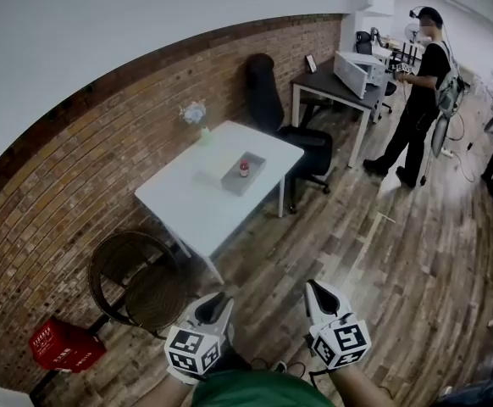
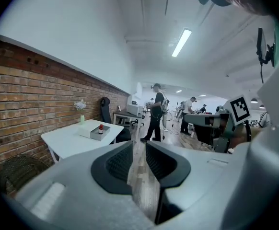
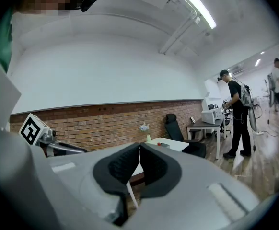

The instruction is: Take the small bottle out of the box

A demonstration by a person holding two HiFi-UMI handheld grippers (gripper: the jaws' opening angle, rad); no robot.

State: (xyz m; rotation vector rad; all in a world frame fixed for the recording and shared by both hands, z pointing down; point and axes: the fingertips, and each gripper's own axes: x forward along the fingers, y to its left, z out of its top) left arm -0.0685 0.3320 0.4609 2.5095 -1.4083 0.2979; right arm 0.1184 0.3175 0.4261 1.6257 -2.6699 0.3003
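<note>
Small bottle [image 1: 244, 168] with red cap seen upright inside open grey box [image 1: 232, 181], box set on white desk [image 1: 191, 209] beside brick wall [image 1: 77, 142], left gripper [image 1: 213, 305] and right gripper [image 1: 316, 293] held well apart from desk, both jaws closed, nothing gripped, person [image 1: 420, 91] seen standing far behind.

**Even Indoor Light, Heavy Fisheye Bend**

A ceiling strip light [image 2: 181, 42] lit the room evenly and flared white. Shadows were soft. Every view bowed strongly, and both gripper views had black, vignetted corners. Close to its lens, the left gripper [image 2: 138, 146] looked soft. The head view was duller.
</note>
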